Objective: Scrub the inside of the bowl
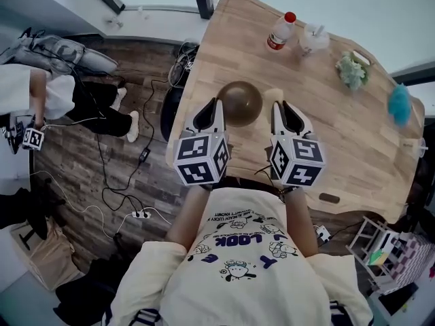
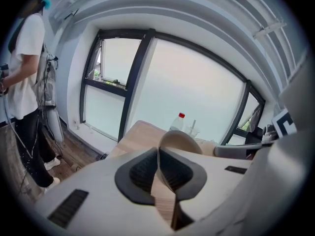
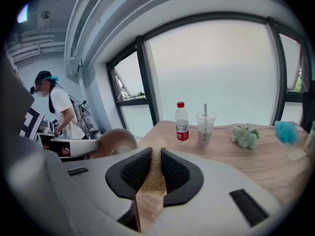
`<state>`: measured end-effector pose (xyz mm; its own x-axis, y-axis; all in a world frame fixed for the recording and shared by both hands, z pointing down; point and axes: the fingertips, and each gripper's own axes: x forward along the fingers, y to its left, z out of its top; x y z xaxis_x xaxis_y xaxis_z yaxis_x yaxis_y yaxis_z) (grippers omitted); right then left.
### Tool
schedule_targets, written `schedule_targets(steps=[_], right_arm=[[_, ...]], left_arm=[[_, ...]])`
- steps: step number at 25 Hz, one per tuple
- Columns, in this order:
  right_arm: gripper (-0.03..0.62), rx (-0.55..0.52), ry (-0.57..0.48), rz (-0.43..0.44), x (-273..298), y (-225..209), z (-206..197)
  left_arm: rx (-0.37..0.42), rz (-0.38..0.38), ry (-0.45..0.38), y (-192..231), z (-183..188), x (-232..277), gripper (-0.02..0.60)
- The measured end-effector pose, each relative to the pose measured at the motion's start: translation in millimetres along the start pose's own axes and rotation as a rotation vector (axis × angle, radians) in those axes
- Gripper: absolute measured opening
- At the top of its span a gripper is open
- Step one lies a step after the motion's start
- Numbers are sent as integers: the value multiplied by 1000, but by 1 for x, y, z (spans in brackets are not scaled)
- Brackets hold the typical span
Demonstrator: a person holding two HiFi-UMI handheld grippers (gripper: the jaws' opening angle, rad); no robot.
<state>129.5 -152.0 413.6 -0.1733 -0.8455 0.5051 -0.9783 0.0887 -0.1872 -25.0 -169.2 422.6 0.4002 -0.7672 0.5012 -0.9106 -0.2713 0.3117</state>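
The left gripper [image 1: 216, 104] is pinching the rim of a brown bowl [image 1: 239, 102] in its jaws, holding it tilted over the wooden tabletop [image 1: 353, 134] near the person, while the right gripper [image 1: 275, 104], just beside the bowl, is clamping a golden scrub pad [image 3: 154, 180].
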Motion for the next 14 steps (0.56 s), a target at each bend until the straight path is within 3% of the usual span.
schedule_targets(steps=[14], right_arm=[[58, 13, 14, -7, -6, -2, -8]], left_arm=[[0, -2, 7, -4, -4, -1, 44]])
